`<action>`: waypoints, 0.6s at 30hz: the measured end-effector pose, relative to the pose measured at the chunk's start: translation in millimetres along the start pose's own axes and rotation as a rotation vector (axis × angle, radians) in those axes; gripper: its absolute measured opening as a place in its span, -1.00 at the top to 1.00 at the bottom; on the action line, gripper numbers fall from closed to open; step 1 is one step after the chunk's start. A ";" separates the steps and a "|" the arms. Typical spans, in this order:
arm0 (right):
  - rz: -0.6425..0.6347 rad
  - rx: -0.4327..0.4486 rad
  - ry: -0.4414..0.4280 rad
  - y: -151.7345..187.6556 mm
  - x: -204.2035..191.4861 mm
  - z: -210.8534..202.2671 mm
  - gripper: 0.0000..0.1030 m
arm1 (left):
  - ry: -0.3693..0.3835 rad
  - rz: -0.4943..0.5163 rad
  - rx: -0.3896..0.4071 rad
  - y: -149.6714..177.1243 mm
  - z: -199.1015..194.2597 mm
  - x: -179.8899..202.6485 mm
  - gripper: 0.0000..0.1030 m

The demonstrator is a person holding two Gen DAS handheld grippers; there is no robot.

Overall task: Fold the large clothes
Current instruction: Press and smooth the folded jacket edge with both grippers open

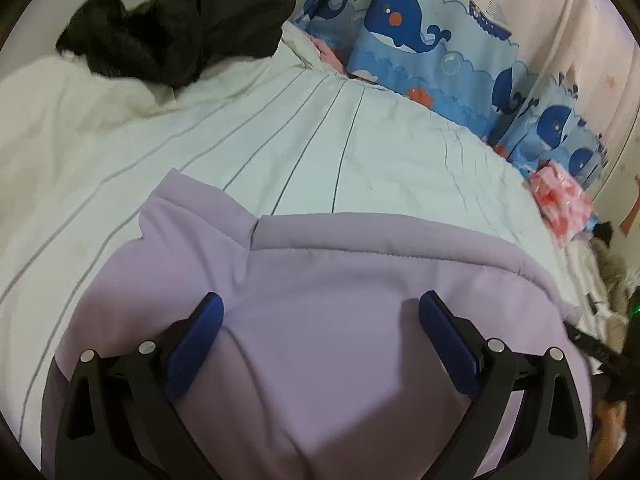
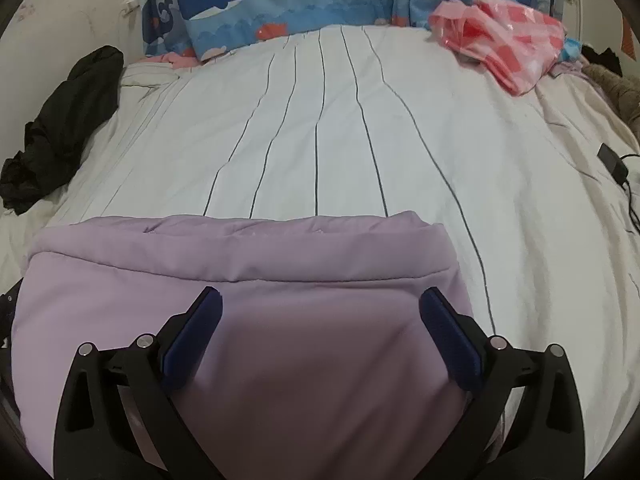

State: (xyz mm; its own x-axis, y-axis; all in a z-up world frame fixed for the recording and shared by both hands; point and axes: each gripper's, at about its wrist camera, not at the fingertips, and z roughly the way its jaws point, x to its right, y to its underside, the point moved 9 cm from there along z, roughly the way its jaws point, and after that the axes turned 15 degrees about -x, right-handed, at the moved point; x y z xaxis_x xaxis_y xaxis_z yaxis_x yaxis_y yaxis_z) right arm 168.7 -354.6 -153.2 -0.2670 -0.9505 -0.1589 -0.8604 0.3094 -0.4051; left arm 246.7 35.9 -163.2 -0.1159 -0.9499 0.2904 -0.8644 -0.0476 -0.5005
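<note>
A lilac padded garment (image 1: 320, 280) lies folded on the striped white bed, its stitched hem running across the far side. My left gripper (image 1: 320, 308) hovers open over it, blue pads wide apart with only fabric below them. In the right wrist view the same lilac garment (image 2: 240, 264) fills the near part of the bed, and my right gripper (image 2: 320, 304) is open above it, nothing pinched between its fingers. Whether either gripper touches the cloth cannot be told.
A black garment (image 1: 176, 28) lies crumpled at the far left of the bed (image 1: 280, 140). Whale-print pillows (image 1: 420, 48) line the far edge. A pink checked bundle (image 2: 508, 40) sits at the far right. A black charger with cable (image 2: 612, 160) rests at the right edge.
</note>
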 end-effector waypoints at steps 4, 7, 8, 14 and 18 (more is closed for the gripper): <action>0.002 -0.025 -0.004 0.4 -0.6 0.7 -0.88 | -0.037 0.012 0.018 0.3 -2.2 1.1 -0.83; -0.004 -0.018 -0.023 6.1 -2.8 -18.1 -0.88 | -0.050 0.018 0.028 0.8 -3.7 1.9 -0.83; -0.023 0.019 -0.024 10.0 -4.9 -28.0 -0.88 | -0.051 0.020 0.031 1.6 -4.2 2.7 -0.83; 0.006 0.060 -0.021 22.6 5.1 -22.7 -0.88 | -0.076 0.039 0.058 3.6 -10.4 7.7 -0.83; 0.001 0.098 -0.008 25.5 4.4 -26.6 -0.88 | -0.086 0.045 0.061 2.9 -10.7 7.8 -0.83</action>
State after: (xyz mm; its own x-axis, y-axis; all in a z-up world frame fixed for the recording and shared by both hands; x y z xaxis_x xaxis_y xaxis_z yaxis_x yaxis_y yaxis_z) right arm 134.0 -351.7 -140.2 -0.2644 -0.9500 -0.1662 -0.8135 0.3122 -0.4907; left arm 238.1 31.7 -153.7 -0.1096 -0.9743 0.1969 -0.8274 -0.0204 -0.5612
